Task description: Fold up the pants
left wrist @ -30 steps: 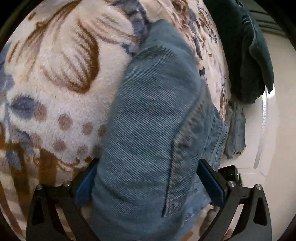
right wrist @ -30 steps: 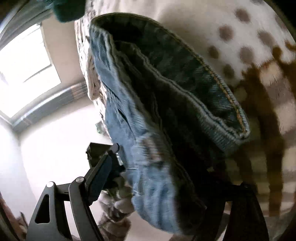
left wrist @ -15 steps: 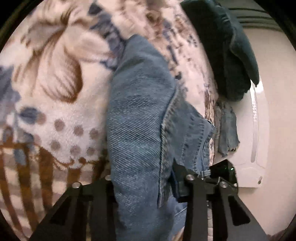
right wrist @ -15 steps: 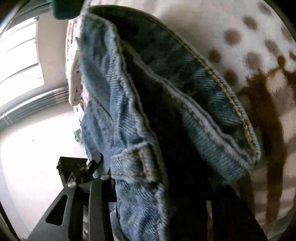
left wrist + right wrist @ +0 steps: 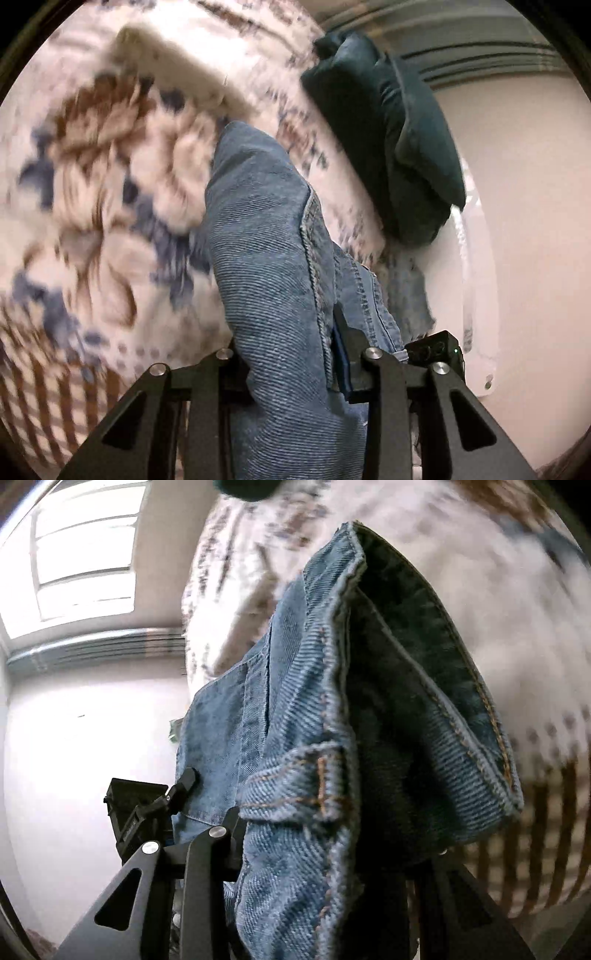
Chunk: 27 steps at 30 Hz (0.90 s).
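Note:
The pants are blue jeans (image 5: 266, 251), held up over a patterned blanket (image 5: 96, 192). My left gripper (image 5: 288, 354) is shut on a bunched fold of the jeans; denim fills the space between its fingers. In the right wrist view the waistband with a belt loop (image 5: 321, 786) shows. My right gripper (image 5: 317, 834) is shut on the jeans (image 5: 295, 701) at the waistband; its right finger is hidden under denim. The other gripper's body (image 5: 136, 812) shows at the left there.
The cream, brown and blue blanket covers a bed (image 5: 517, 635). A dark teal pillow (image 5: 388, 140) lies at the bed's far edge. A pale wall (image 5: 524, 221) and a window (image 5: 81, 550) are beyond.
Both grippers closed on the jeans, then lifted them off the blanket. The blanket now looks farther away and blurred by motion.

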Motion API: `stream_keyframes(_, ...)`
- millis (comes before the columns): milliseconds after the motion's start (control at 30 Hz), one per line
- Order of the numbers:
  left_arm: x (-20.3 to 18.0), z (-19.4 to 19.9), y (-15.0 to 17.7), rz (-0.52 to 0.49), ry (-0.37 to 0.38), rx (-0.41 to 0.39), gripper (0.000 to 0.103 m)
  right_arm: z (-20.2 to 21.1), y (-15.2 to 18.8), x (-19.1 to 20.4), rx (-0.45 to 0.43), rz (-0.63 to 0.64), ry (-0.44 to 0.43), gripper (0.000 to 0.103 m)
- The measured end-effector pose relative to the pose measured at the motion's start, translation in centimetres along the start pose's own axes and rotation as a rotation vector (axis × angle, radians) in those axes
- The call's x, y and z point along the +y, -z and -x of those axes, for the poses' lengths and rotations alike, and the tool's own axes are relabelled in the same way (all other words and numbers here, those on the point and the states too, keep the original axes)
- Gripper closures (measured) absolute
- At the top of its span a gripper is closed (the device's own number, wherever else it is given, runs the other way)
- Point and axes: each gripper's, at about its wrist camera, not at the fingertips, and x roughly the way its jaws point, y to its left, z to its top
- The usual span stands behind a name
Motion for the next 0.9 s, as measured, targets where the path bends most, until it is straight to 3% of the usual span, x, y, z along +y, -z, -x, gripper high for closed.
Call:
stream_keyframes(100,-0.2,1.3,-4.4,-0.017,0.015,-0.050,0.075,-1.4,-2.8,4.3,-0.014,0.056,-0.009,0.067)
stream_keyframes(267,1.7,2.4,-14.8,-0.033,0.035,-0.119,0.075,-5.0,-9.4,10.5,-0.058,0.111,-0.031,0.067)
stream_keyframes(467,4.8,1.8,-29.5,-0.074,0.038,-0.169,0.075,-14.4,-19.6,17.2,-0.099,0.173,-0.063,0.067)
stream_keyframes(600,7.9,-1.4,-37.7,-0.121,-0.007,-0.152,0.075,-22.2,-27.5,19.5,-0.108,0.187,-0.077,0.067)
stream_keyframes(667,9.9,-3.9,-39.8,-0.126,-0.067,-0.110,0.073,-25.6,-30.5,19.3,-0.097,0.196,-0.059,0.067)
stream_keyframes(700,11.6,-5.4,-40.5,-0.111,-0.116,-0.071,0.069,-27.4,-32.0,18.2,-0.070,0.180,-0.032,0.061)
stream_keyframes(733,13.8,-7.3,-41.0,-0.085,-0.195,-0.012,0.067,-29.0,-33.1,16.4,-0.044,0.131,0.001,0.057)
stream_keyframes(767,15.1,-8.3,-40.9,-0.070,-0.220,0.023,0.063,-30.3,-33.9,14.7,-0.019,0.074,0.044,0.054)
stream_keyframes(800,16.2,-8.8,-40.6,-0.056,-0.213,0.035,0.058,-31.2,-34.2,13.2,0.002,0.035,0.072,0.049)
stream_keyframes(867,16.3,-8.0,-39.8,-0.050,-0.181,0.026,0.057,-31.8,-34.0,12.3,0.017,0.006,0.070,0.047)
stream_keyframes(900,15.8,-7.5,-39.5,-0.057,-0.197,0.022,0.056,-31.4,-33.7,12.7,0.013,0.012,0.074,0.039)
